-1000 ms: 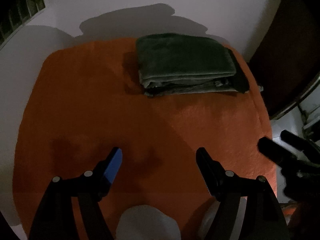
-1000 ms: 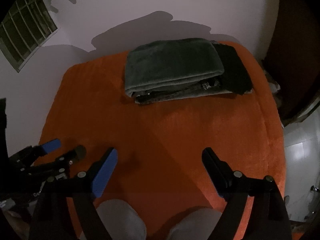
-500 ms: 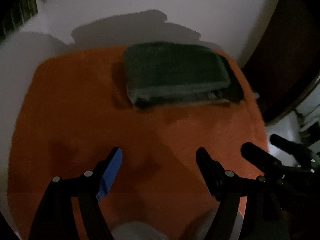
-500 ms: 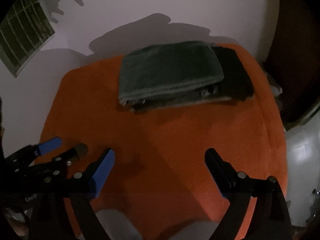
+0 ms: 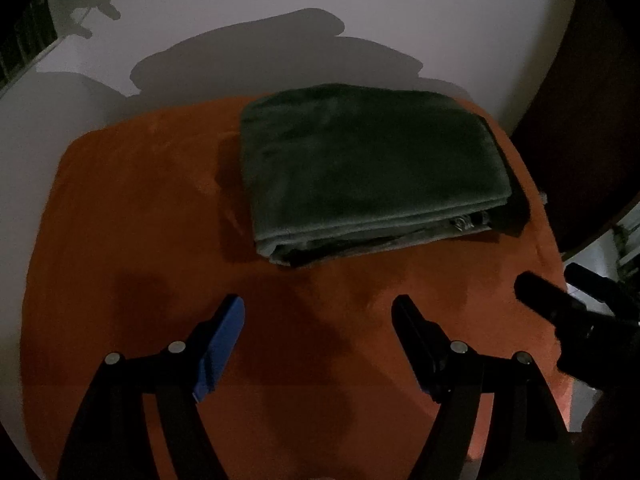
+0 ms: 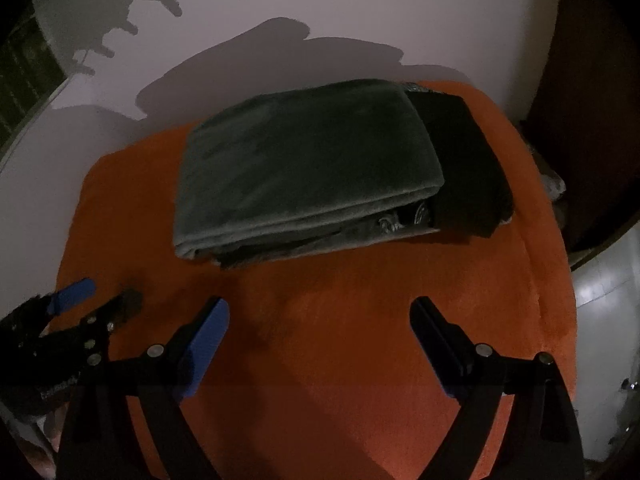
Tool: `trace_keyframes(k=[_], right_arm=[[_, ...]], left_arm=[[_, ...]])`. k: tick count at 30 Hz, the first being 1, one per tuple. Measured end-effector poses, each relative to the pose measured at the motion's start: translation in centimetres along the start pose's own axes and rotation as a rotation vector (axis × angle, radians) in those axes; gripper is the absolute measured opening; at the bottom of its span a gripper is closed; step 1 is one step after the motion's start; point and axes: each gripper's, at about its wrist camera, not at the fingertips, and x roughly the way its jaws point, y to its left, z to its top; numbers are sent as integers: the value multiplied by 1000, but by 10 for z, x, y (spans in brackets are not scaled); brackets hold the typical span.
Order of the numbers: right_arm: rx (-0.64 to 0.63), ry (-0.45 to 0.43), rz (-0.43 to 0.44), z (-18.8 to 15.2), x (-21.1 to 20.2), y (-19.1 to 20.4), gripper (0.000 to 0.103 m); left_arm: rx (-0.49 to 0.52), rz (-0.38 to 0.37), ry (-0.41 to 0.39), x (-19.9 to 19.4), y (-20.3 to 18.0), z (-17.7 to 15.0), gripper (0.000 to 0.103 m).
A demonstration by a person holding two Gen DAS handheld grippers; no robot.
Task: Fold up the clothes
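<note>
One stack of folded clothes lies at the far side of the orange plush cloth [image 5: 120, 240], close to the pale wall [image 5: 400, 8] — a dark green fleece garment [image 5: 368, 168] on top, one black folded garment [image 6: 464, 168] beside it, patterned grey layers beneath; two grippers present; left gripper [image 5: 318, 312] wide, nothing between its jaws; right gripper [image 6: 320, 312] wide, likewise empty — both above bare cloth, short of the stack.

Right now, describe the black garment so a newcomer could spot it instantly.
Find the orange blanket against the white wall. At its far side sits a folded stack, topped by a grey-green towel. The black garment lies at the stack's right end, beside the towel: the darkest piece, flat and matte.
</note>
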Motion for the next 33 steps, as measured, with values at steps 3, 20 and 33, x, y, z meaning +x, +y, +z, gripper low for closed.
trace_keyframes(k=[3, 20, 33], right_arm=[[2, 0, 41, 7, 17, -3, 92], [-87, 4, -29, 36, 60, -2, 92], [-62, -8, 8, 51, 40, 14, 92]], left_arm=[[-27, -16, -12, 16, 5, 5, 77], [6, 180, 44, 70, 33, 33, 77], [-7, 99, 8, 42, 23, 46, 77]])
